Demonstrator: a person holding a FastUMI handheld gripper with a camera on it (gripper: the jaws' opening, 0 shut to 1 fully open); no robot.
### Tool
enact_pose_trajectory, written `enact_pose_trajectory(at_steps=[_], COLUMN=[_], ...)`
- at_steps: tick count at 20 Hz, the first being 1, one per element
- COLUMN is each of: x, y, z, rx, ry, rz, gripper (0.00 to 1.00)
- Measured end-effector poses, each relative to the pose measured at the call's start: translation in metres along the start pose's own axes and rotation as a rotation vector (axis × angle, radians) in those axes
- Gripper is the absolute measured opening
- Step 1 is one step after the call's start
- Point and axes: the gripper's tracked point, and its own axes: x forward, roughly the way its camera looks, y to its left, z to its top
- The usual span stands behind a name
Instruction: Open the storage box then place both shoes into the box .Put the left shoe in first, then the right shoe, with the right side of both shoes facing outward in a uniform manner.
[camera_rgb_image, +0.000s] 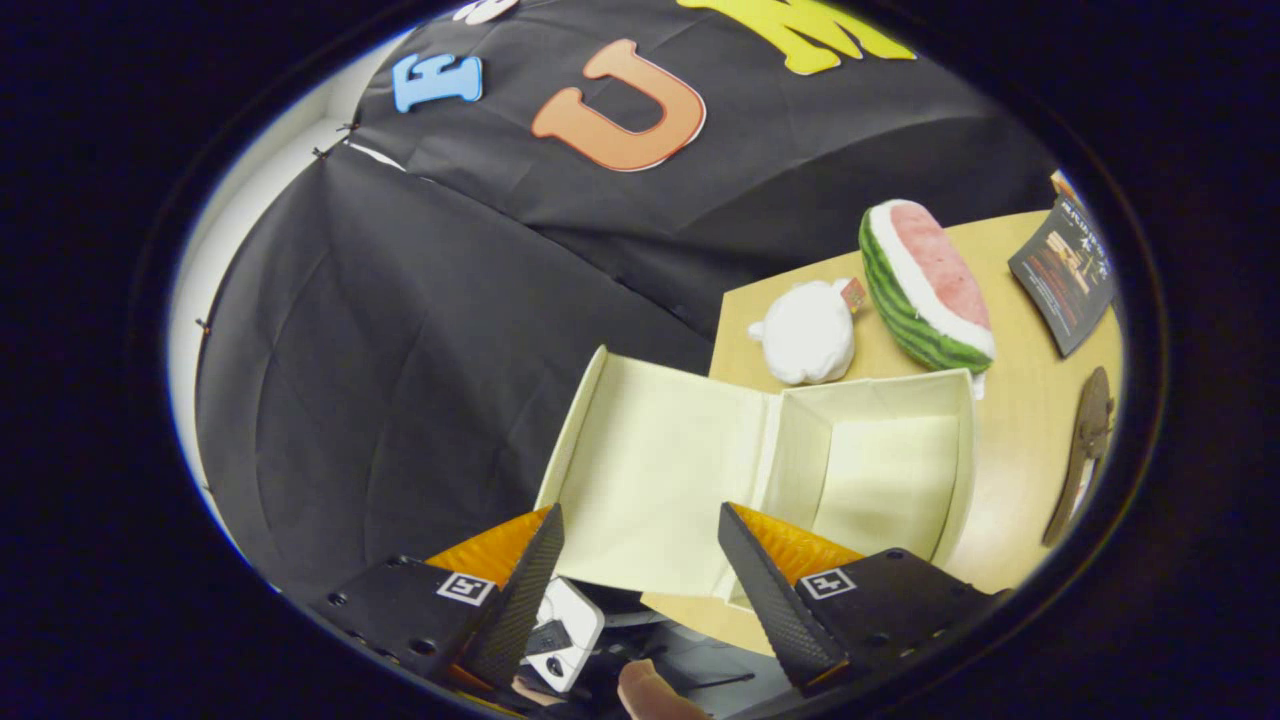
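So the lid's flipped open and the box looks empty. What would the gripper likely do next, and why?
Probably swing toward the brown shoe lying on the table beyond the storage box. The lid hangs open, the gripper is open and holds nothing, so fetching a shoe seems due.

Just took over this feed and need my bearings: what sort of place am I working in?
Likely a staged recording booth, not a home: black cloth wall, a small wooden table with an open storage box, plush watermelon. The gripper is open.
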Motion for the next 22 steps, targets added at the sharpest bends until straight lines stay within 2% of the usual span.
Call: enact_pose_trajectory(at_steps=[3,8,12,15,19,22], x=[-0.023,-0.079,-0.125,-0.157,-0.175,-0.166], y=[-0.041,-0.15,-0.252,-0.338,-0.428,-0.466], z=[0.001,0.009,0.0,-0.013,-0.047,-0.061], rx=[0.0,0.007,-0.002,-0.038,-0.041,-0.013], ry=[-0.012,-0.055,-0.039,-0.01,0.132,0.225], rz=[-0.074,-0.241,-0.411,-0.594,-0.786,-0.844], gripper=[0.95,0.95,0.95,0.94,0.82,0.72])
